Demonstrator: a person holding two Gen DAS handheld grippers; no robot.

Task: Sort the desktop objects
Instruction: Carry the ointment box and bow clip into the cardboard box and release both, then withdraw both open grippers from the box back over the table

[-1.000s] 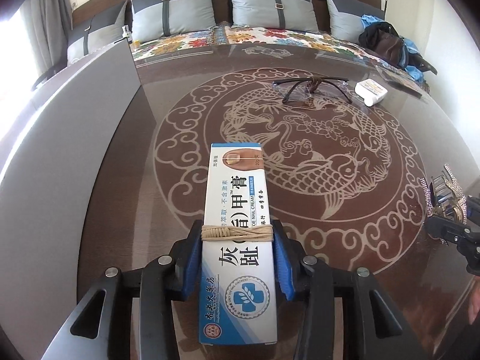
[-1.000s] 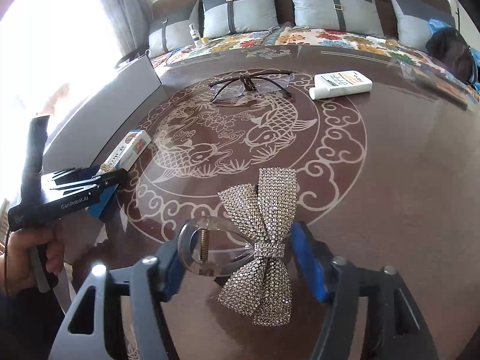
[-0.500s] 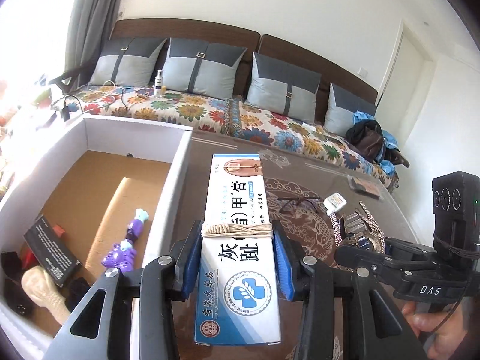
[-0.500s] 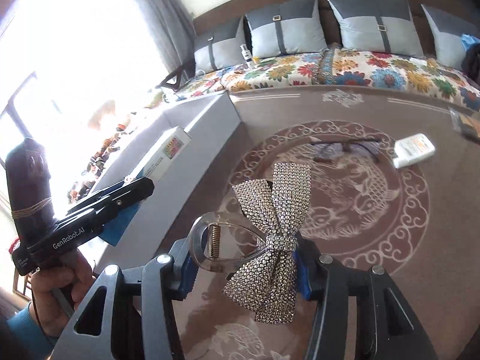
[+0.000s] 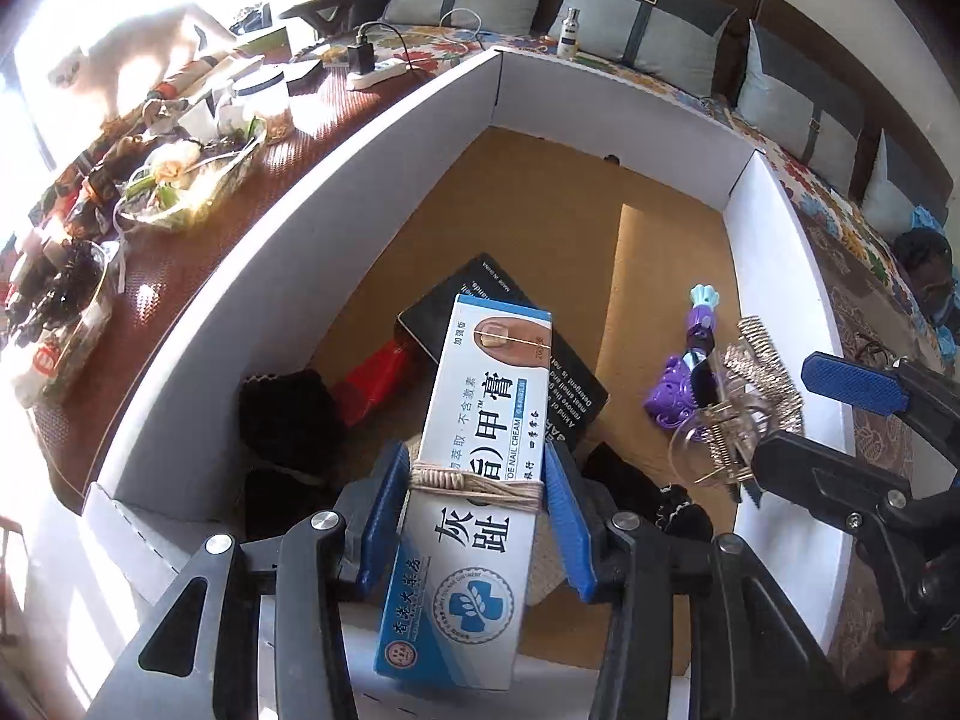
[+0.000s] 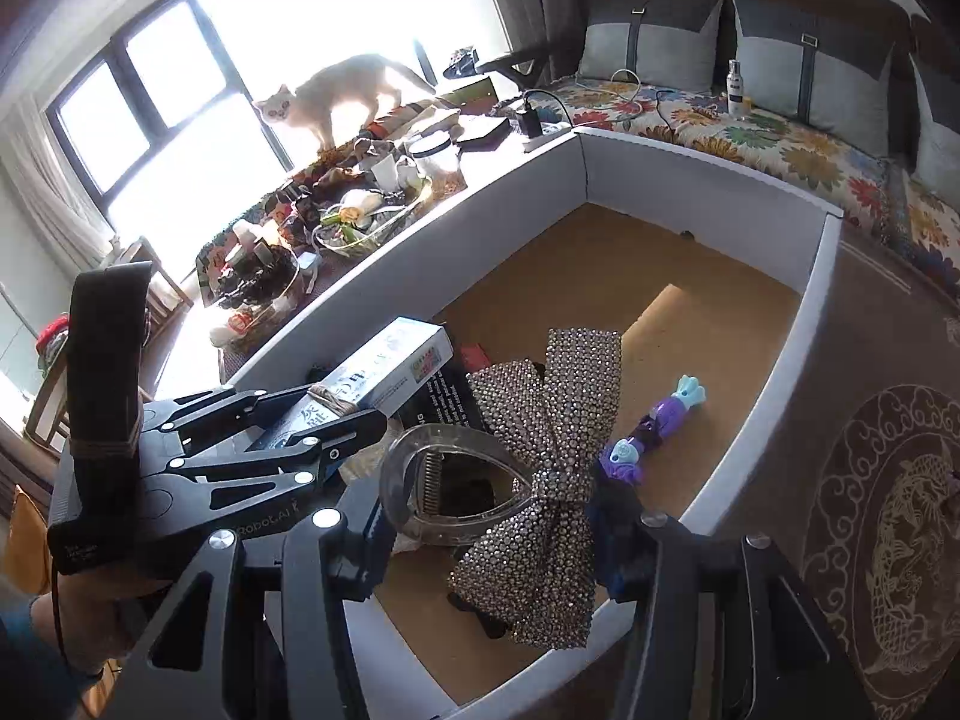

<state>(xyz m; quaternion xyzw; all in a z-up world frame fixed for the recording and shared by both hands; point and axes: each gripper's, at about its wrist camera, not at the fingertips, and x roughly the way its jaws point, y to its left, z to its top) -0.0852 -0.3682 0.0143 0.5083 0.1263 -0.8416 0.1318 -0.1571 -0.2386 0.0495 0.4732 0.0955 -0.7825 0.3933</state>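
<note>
Both your grippers have moved off the surface (image 6: 870, 330) to over the box (image 5: 420, 138); left gripper (image 5: 480, 516) opening around the carton (image 5: 474, 456), right gripper (image 6: 492, 534) opening around the bow clip (image 6: 540, 468).

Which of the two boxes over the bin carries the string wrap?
The white-and-blue cream box between the left gripper fingers; the black box lying in the bin has none.

My left gripper (image 5: 477, 516) points steeply down, jaws opening with a box between them. At its 3 o'clock my right gripper (image 6: 486, 531), angled down too, is opening around a clip.
</note>
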